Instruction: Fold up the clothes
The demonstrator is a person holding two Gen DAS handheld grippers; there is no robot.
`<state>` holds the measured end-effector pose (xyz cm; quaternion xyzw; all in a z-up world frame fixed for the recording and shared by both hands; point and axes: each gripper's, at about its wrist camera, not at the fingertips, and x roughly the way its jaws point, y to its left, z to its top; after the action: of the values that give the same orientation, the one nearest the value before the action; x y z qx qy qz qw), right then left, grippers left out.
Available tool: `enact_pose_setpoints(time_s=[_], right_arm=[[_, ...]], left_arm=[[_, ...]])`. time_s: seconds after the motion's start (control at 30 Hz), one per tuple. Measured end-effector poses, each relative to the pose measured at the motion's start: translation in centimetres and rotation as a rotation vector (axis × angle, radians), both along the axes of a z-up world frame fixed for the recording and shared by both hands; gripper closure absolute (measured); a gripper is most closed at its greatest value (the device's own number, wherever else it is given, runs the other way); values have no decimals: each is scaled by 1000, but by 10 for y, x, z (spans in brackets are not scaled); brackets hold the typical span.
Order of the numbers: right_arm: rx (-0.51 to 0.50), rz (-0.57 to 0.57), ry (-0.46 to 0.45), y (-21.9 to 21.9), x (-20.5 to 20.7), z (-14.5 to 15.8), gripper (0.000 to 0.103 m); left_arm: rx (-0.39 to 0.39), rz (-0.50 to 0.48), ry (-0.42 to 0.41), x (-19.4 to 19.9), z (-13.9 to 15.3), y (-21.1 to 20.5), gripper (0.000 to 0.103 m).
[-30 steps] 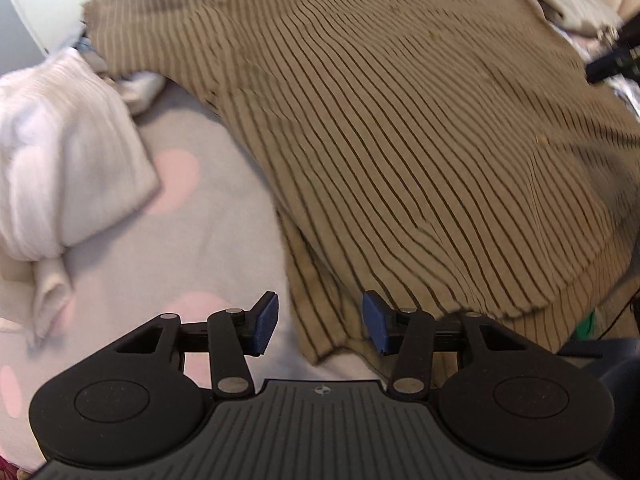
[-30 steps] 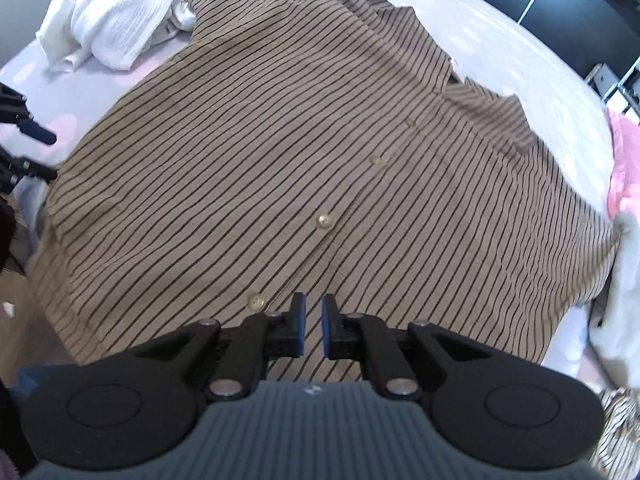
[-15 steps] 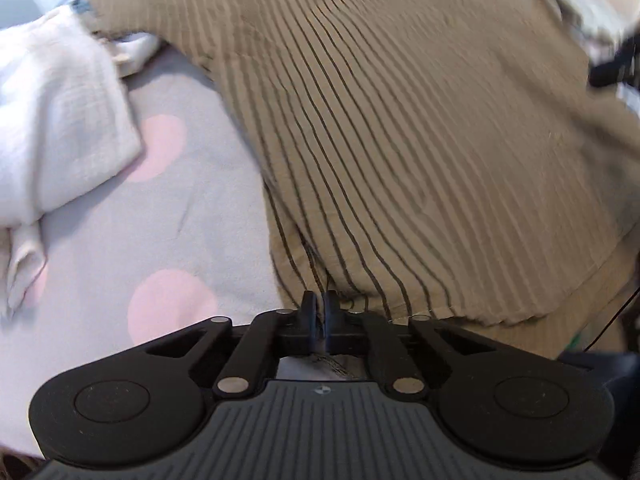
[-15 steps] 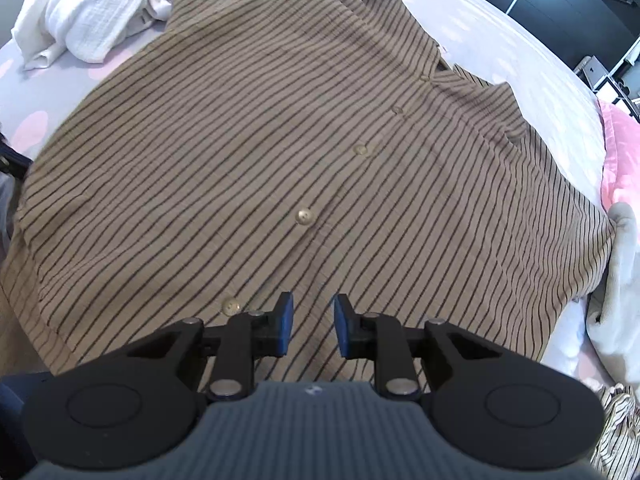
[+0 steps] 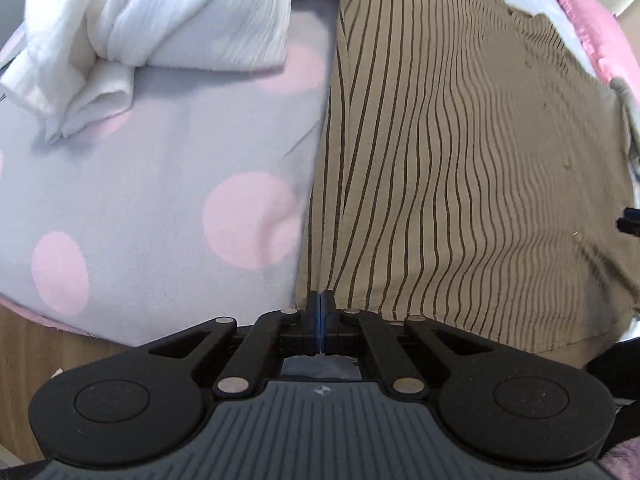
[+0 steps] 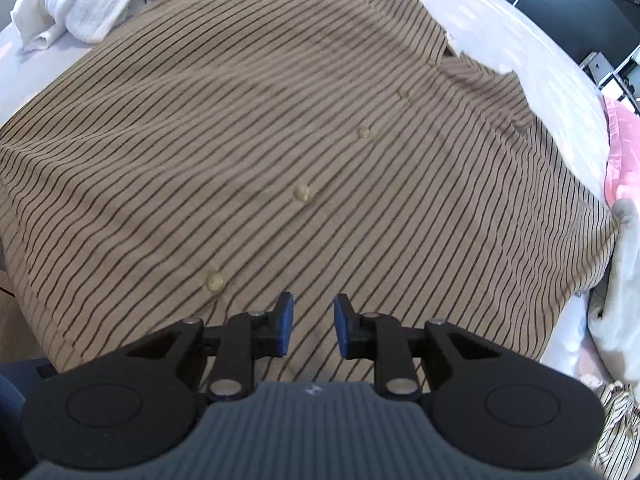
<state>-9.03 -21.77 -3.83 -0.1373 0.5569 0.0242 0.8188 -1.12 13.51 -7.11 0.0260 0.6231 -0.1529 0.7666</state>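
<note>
The white garment (image 5: 160,12) lies bunched at the far left on the dotted sheet (image 5: 160,184); it is not folded and not in hand. To its right, the striped shirt (image 6: 280,140) lies spread flat on the bed, button side up, with collar at the far end and hem toward the grippers. No fold is visible in it yet: both side edges lie out flat, and the button row runs uncovered down the middle. The left gripper (image 5: 321,320) sits at the shirt's near left corner with its jaws fully together; the corner runs under the fingertips, so a pinch on the hem edge is likely, but the pictures do not show cloth between the pads, so the hold cannot be confirmed. The right gripper (image 6: 311,322) hovers over the hem just right of the lowest button (image 6: 215,280), jaws partly apart with nothing between them. At the far right, a pink cloth (image 6: 624,140) and a pale garment (image 6: 624,280) wait at the bed edge. Judgement: the task is at its start. Remaining work: secure the right side of the hem, fold this shirt, then handle the other garments.
</note>
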Motion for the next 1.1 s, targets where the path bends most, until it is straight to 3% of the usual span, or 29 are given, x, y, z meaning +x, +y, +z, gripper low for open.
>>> enact_pose_setpoints(time_s=[0.23, 0.4, 0.47, 0.57, 0.77, 0.9, 1.1], right_arm=[[76, -71, 169, -17, -12, -34, 78], [153, -117, 329, -29, -36, -64, 77], [134, -67, 309, -23, -45, -62, 77], [168, -35, 295, -18, -59, -53, 77], [129, 156, 132, 16, -96, -31, 77], [82, 277, 52, 39, -117, -28, 71], [-15, 424, -25, 62, -131, -47, 69]], left_arm=[[74, 18, 15, 4, -7, -4, 103], [78, -16, -99, 0, 15, -15, 100], [47, -90, -127, -3, 23, -30, 91], [18, -266, -157, -15, 33, -63, 79], [50, -689, -275, -68, 37, -147, 67], [122, -972, -391, -111, 19, -194, 66], [170, -1279, -454, -164, -19, -220, 66]])
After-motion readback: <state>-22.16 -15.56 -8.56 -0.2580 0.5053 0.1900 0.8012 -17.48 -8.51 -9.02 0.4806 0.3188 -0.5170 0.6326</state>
